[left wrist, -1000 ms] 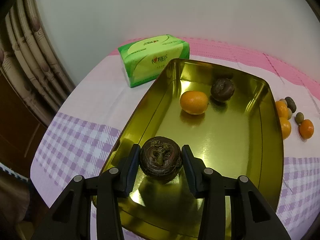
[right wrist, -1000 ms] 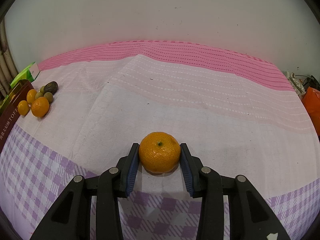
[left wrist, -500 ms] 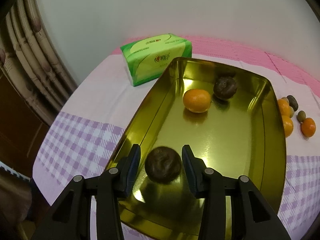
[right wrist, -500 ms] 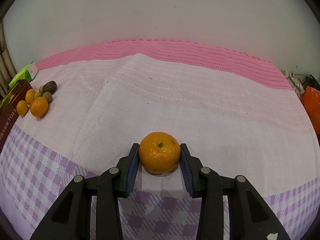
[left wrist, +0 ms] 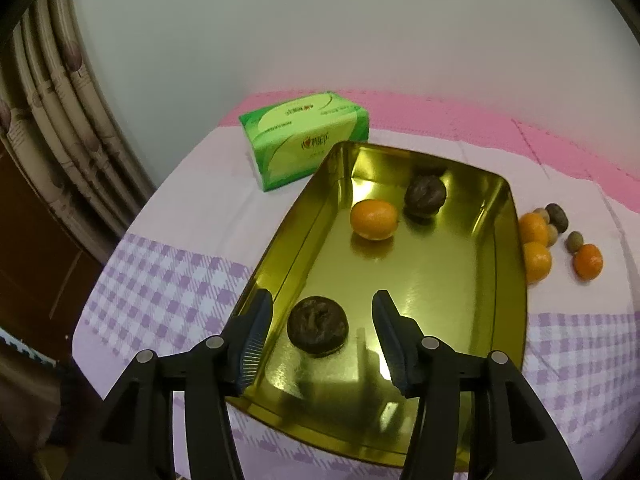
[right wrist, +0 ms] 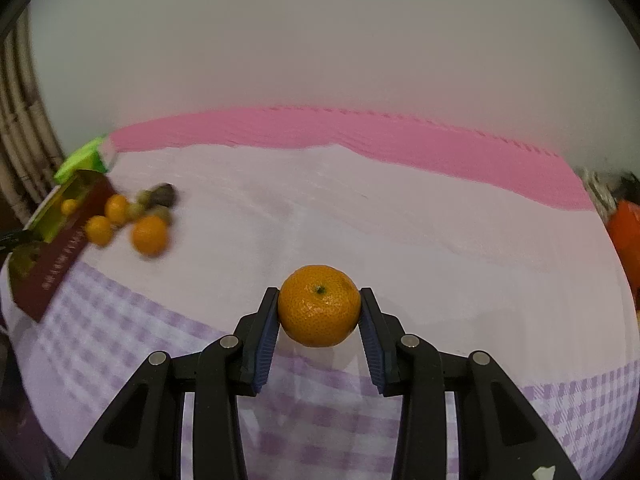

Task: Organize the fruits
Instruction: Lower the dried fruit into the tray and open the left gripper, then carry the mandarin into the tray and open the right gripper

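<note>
In the gold metal tin (left wrist: 496, 216): dark wrinkled round fruit (left wrist: 317, 331) just released.
Left hand-held gripper (left wrist: 322, 344) now wide open, fruit resting free on the tin floor, so that placement's done. Right hand-held gripper (right wrist: 319, 330) clamped on orange mandarin (right wrist: 319, 305), lifted off the surface; likely tin next.
</note>
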Demonstrator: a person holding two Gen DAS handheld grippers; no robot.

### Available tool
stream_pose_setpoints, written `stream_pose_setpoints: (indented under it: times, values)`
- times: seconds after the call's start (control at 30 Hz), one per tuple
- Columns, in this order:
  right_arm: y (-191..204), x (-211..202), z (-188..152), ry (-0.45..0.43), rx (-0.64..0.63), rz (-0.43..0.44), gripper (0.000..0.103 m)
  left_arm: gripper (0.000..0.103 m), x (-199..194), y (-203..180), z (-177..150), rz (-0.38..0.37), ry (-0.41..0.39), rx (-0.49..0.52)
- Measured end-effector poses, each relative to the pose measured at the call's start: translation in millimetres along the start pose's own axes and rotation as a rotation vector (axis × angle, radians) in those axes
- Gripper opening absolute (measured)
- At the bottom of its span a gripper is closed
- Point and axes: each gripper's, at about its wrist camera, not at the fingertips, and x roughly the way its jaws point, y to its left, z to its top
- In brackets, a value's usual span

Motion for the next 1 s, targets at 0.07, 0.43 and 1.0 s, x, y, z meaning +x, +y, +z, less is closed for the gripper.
stream_pose_setpoints:
  times: [0.07,0.43,1.0]
  values:
    - [18,-5,6,-0.011,-0.025,0.028,0.036,0.055,-4,1,1,-0.007,-0.001,-0.008]
    - [143,-29,39,-0.056,-0.222,0.227,0.036,0.06,-17,19,7,0.021,-0.027,-0.062]
    - [299,11,68,0.002,-0.419,0.443,0.036,0.063,-9,48,8,0.053,-0.006,-0.169]
